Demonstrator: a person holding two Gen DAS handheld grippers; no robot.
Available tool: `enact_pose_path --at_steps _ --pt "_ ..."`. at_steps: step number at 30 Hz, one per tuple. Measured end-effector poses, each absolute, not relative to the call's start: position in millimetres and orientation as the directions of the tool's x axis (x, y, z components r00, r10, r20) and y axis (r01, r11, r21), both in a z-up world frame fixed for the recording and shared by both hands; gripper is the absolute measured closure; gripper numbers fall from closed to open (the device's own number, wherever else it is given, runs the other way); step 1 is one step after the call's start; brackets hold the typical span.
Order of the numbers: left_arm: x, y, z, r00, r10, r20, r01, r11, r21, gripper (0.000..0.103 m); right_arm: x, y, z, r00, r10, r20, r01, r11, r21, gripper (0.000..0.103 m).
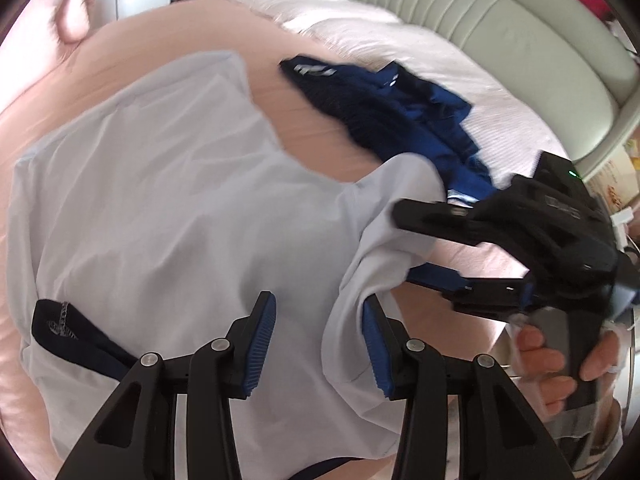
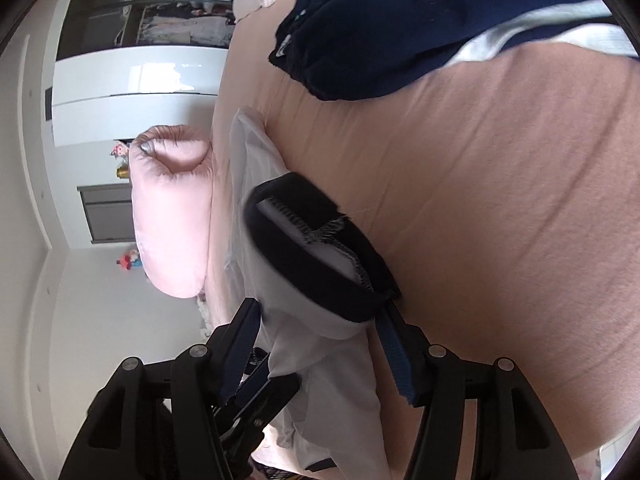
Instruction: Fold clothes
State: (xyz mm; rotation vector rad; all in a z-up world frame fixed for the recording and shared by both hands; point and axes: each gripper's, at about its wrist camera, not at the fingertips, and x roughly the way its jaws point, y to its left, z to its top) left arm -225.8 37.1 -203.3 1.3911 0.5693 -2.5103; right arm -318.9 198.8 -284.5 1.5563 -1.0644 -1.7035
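A white T-shirt (image 1: 160,184) with a navy collar (image 1: 60,332) lies spread on the pink bed sheet (image 1: 312,120). My left gripper (image 1: 318,344) hovers low over the shirt's near side, its jaws apart. Only flat fabric lies under the gap, and a fold drapes against its right finger. My right gripper (image 1: 406,244) reaches in from the right, held by a person's hand (image 1: 552,360). In the right wrist view this gripper (image 2: 322,348) stands open, and the shirt's navy-trimmed sleeve end (image 2: 312,240) lies loose between its wide-set fingers, which do not pinch it.
A crumpled navy-blue garment (image 1: 400,112) lies on the sheet beyond the shirt (image 2: 400,20). A pink pillow (image 2: 172,208) sits at the bed's far edge. A white quilt (image 1: 380,40) and a pale green padded headboard (image 1: 500,40) lie at the back right.
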Motion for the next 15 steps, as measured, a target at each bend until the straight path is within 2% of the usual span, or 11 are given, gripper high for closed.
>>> enact_pose_path --at_steps 1,2,3,9,11,15 --pt "-224.9 40.4 -201.1 -0.541 -0.010 -0.841 0.359 -0.907 -0.220 0.066 -319.0 196.8 -282.8 -0.146 -0.842 -0.518 -0.075 -0.513 0.855 0.059" --pt "-225.0 44.0 -199.4 -0.549 -0.023 -0.835 0.351 -0.913 -0.206 0.075 -319.2 193.5 -280.8 -0.148 -0.835 -0.530 -0.061 -0.528 0.847 0.071" --pt "-225.6 47.9 -197.8 -0.553 -0.040 -0.832 0.344 -0.920 -0.185 0.093 -319.5 190.0 -278.9 -0.150 -0.827 -0.542 -0.049 -0.541 0.839 0.072" --pt "-233.0 62.5 -196.1 -0.548 -0.073 -0.834 0.298 -0.948 -0.113 0.096 -318.9 178.2 -267.8 -0.189 -0.798 -0.572 -0.018 -0.580 0.814 0.081" --pt "-234.6 62.0 -199.1 -0.530 -0.065 -0.846 0.299 -0.948 -0.114 0.096 -318.2 177.8 -260.3 -0.221 -0.800 -0.557 0.003 -0.572 0.820 0.094" --pt "-233.3 59.8 -202.4 -0.516 -0.043 -0.856 0.298 -0.946 -0.132 0.096 -318.2 177.4 -247.3 -0.250 -0.824 -0.509 0.067 -0.539 0.840 0.094"
